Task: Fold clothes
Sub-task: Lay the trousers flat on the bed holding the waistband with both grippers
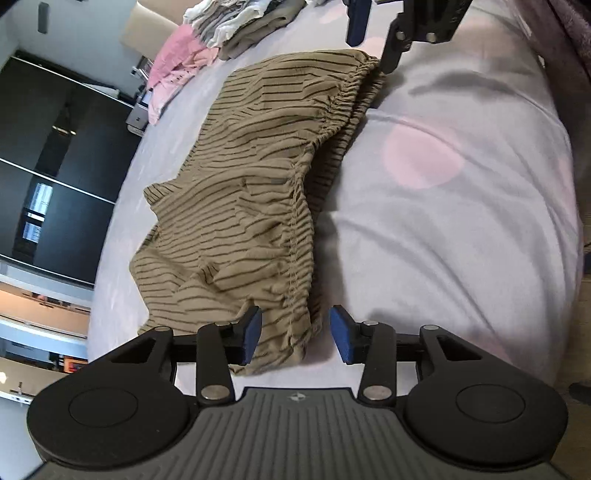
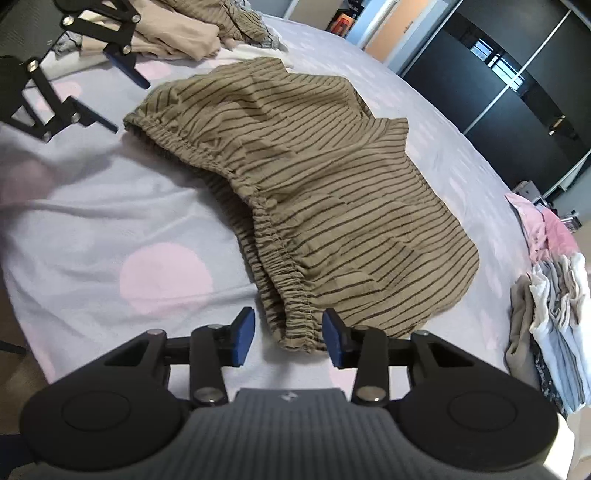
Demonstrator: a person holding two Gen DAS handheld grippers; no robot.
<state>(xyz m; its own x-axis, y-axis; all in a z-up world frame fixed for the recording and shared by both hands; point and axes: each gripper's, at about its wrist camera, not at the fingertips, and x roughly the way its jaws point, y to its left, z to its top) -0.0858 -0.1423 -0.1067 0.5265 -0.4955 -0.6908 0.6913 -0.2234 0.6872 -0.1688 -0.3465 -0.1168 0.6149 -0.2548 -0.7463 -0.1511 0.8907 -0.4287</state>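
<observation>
Tan shorts with dark stripes lie spread on the lilac bedsheet, elastic waistband toward the bed's near side. My left gripper is open, its blue pads on either side of one waistband corner. My right gripper is open around the other waistband corner of the shorts. Each gripper shows in the other's view, the right one at the far waistband end, the left one likewise.
A stack of folded clothes with pink garments sits at the far end of the bed; it shows at the right edge in the right wrist view. Unfolded beige and striped clothes lie beyond the shorts. Dark wardrobe doors stand past the bed.
</observation>
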